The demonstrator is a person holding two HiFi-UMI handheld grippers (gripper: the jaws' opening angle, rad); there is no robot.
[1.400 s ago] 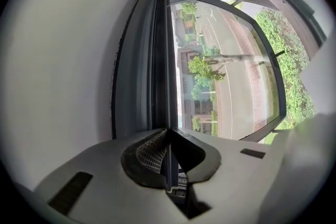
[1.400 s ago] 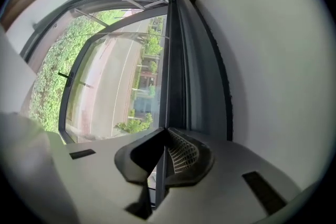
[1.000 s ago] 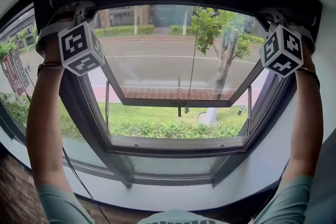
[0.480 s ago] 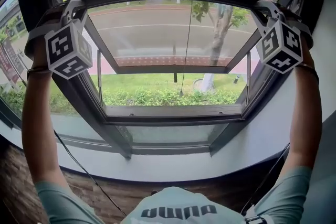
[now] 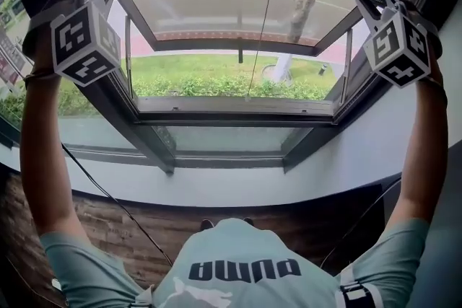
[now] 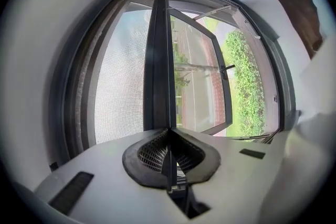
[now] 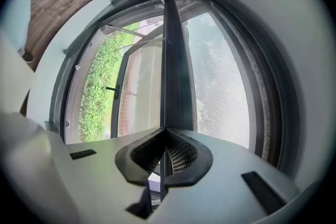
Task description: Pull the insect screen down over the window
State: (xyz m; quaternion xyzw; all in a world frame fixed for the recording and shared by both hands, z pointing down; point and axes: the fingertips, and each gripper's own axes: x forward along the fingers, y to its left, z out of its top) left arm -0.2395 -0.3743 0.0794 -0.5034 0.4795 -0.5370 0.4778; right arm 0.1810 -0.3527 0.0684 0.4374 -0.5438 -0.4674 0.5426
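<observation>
The left gripper [image 6: 169, 139] is clenched on the thin edge of the insect screen's dark pull bar [image 6: 160, 60], which is pinched right between its fingertips. The right gripper [image 7: 164, 139] is clamped the same way on the bar's other end. From each pair of fingers the bar runs straight ahead to the opposite gripper, with the screen mesh [image 6: 118, 76] stretched along one side of it and the out-swung window sash [image 6: 227, 97] on the other. Farther beyond the fingers, through the open window, lies a green hedge [image 6: 244, 81].
</observation>
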